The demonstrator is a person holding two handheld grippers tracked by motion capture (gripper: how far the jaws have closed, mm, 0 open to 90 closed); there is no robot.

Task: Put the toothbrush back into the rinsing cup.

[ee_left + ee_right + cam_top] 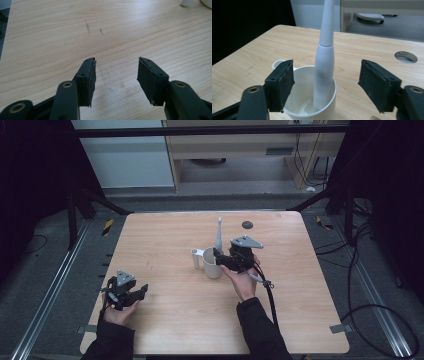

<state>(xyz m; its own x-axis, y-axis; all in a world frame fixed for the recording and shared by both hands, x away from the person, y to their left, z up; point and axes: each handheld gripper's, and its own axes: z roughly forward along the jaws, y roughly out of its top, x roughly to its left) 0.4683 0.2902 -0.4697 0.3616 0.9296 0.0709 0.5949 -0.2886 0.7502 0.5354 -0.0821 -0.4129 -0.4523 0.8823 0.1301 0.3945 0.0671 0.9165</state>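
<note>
A white cup (pixel 212 265) with a side handle stands near the middle of the wooden table (pixel 165 235). A white toothbrush (pixel 218 236) stands in the cup, leaning against the rim with its thin neck pointing up. My right gripper (pixel 220 258) sits just right of the cup, level with its rim. In the right gripper view the jaws (pixel 327 67) stand wide on either side of the toothbrush handle (pixel 324 62), with a gap on each side and above the cup's rim (pixel 331 98). My left gripper (pixel 136 294) rests open near the front left, its jaws (pixel 116 60) holding nothing.
A round dark hole (pixel 247 224) lies in the tabletop behind the cup, also seen as a hole (pixel 405 56) at right. A cable (pixel 267 292) trails from the right gripper. Bare wood lies between the two grippers. Cables run over the floor at right.
</note>
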